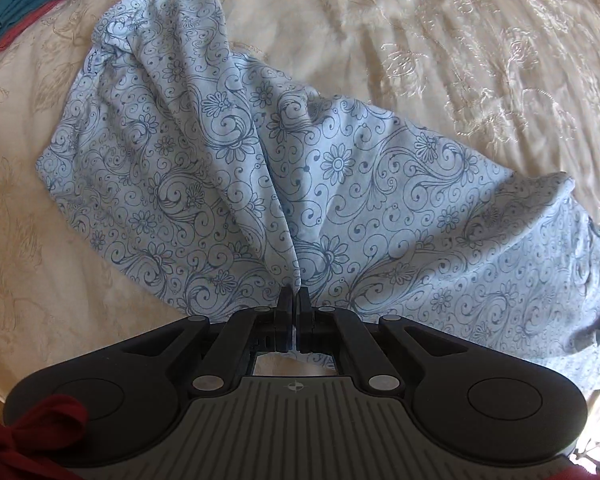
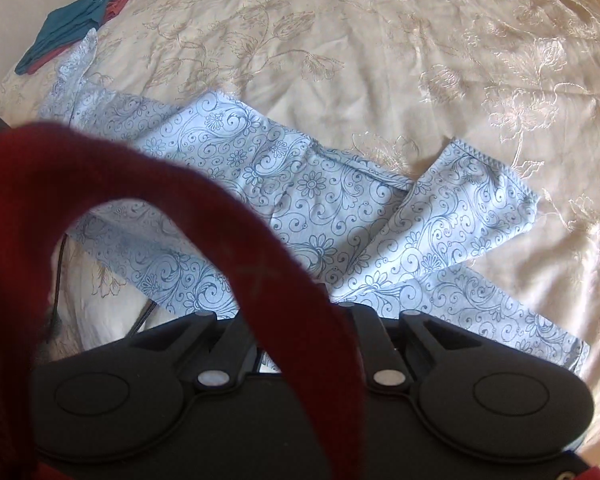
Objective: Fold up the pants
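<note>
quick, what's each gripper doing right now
left gripper: shut on the pale blue floral-print pants
right gripper: fingertips hidden behind a red strap, cannot tell

Lt-blue pants (image 1: 260, 168) w/ navy floral swirls; cream embroidered bedspread (image 1: 440, 40).

The left wrist camera sits on the left gripper (image 1: 295, 298) and looks almost straight down from close above the pants (image 1: 260, 168), which fill most of its picture. The right wrist camera rides on the right gripper (image 2: 300, 312), tilted steeply downward from farther off, taking in more of the bed (image 2: 380, 40); a red sleeve (image 2: 204, 200) blocks its middle. Both views share the pants, the cream bedcover and the teal and red clothes (image 2: 76, 20) at upper left.
</note>
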{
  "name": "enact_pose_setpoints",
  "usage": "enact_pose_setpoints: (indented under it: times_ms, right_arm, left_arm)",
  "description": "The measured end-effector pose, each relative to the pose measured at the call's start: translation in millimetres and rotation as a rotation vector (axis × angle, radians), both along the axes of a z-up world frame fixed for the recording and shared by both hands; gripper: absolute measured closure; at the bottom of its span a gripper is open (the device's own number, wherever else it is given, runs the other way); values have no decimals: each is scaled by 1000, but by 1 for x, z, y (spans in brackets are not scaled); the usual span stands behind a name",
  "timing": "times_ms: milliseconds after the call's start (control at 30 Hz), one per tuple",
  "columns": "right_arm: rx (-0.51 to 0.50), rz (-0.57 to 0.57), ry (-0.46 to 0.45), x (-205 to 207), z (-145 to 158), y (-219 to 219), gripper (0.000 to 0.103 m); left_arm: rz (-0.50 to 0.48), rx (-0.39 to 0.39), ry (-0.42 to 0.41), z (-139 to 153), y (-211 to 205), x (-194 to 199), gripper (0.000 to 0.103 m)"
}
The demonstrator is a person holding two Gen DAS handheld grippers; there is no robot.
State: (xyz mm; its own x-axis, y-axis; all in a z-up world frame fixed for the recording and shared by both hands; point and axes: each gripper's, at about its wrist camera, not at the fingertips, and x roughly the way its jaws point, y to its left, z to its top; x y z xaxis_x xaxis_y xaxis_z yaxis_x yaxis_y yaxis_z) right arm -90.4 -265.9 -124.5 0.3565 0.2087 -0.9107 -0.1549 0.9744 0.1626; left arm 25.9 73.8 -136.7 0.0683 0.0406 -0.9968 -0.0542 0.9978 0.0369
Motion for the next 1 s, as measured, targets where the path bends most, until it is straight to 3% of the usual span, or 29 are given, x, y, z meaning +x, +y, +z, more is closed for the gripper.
enact_pose_setpoints:
  times_ms: [67,133,267,433,600,633,667,900,1000]
  right_arm:
    - [-21,-78,-56,3,11,-9,65]
    - [-94,-142,-98,17,13,-17,58]
    - [-194,-283,-124,57,-8,-22,58]
    - [-250,-402,-72,98,-46,-21,59]
    - [-276,-483,-7,104,-66,-20,70]
    - [-289,-495,-9,101,-62,-20,86]
    - [-287,-506,-16,97,-57,-22,95]
    - [-227,-650,-158,22,17,-48,95]
    - [-235,-709,-178,-20,33,-56,95]
  left_arm:
    - [-16,12,-3,-2,-3,2,102]
    - [-31,18,-12,-3,-7,3,102]
    - [-28,20,-14,-3,-13,7,102]
    - [-25,14,-20,-2,-12,6,102]
    - [-46,10,-32,5,-6,-7,102]
    - [-49,9,-35,6,-5,-7,102]
    - [-53,7,-42,6,-7,-9,102]
    - [-133,-28,-122,39,-7,-22,102]
    - [-168,-37,-155,54,-8,-31,102]
